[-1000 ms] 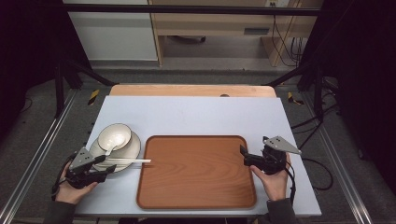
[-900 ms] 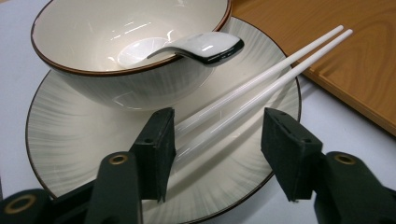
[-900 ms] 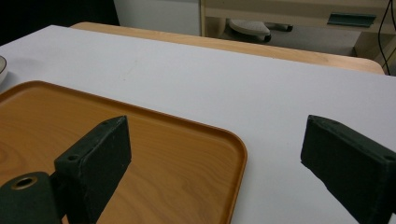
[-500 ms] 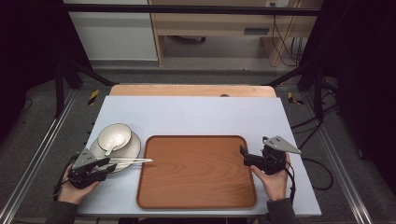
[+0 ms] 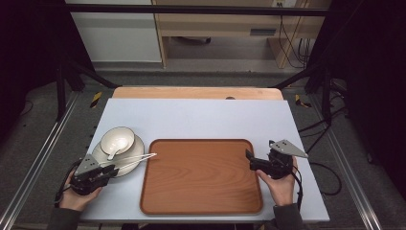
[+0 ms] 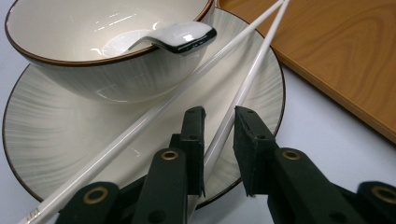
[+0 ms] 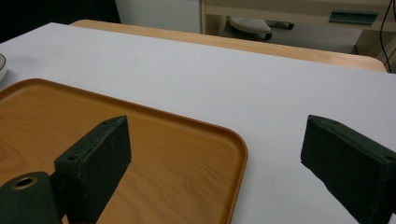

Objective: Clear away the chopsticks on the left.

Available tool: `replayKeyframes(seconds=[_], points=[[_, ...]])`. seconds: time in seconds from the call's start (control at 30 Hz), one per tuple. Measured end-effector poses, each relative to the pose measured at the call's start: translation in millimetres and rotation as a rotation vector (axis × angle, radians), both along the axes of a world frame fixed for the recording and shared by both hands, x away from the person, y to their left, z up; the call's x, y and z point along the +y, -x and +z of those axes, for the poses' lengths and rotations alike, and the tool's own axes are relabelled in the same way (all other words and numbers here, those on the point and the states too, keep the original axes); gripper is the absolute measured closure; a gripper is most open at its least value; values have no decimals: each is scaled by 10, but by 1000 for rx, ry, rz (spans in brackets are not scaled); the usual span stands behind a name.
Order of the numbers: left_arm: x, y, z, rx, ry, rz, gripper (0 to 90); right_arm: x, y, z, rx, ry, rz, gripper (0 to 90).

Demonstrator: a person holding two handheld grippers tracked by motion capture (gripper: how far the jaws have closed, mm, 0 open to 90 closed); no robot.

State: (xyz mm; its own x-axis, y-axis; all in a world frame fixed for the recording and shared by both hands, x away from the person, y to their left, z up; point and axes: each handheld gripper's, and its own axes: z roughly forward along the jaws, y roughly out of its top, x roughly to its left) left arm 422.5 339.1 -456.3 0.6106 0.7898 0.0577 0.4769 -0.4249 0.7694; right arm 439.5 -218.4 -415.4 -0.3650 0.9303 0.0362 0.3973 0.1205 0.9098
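The left gripper (image 6: 219, 123) is working at the near left of the table, its jaws having just been closing around 1 of the 2 white chopsticks (image 6: 243, 91); that stick is running between the pads, which are narrowed on it, though a sliver of gap on the right pad is leaving it unclear whether they are fully pinching it. The other chopstick (image 6: 140, 123) is lying just left of the jaws, outside them. Both sticks are resting across the plate (image 6: 42, 140), their far tips reaching over the left edge of the wooden tray (image 6: 336, 60). On the plate, the bowl (image 6: 93, 70) is sitting with a spoon (image 6: 182, 37) leaning on its rim. Over at the right, the right gripper (image 7: 215, 154) is hovering with jaws spread wide and holding nothing, straddling the tray's right edge above the pale table (image 7: 233, 79).
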Motion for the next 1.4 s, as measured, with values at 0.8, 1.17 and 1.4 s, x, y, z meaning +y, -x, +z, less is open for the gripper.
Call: replayKeyframes(seconds=[0.8,1.17,1.4], points=[[-117,-3,13,38,11,20,816,-12,-2,-3,1,-6,1,84],[-223,-104,26,82,31,71,793,-8,-4,-5,4,-11,3,83],[-237,-105,36,92,40,76,837,-1,-7,-9,9,-10,4,83]])
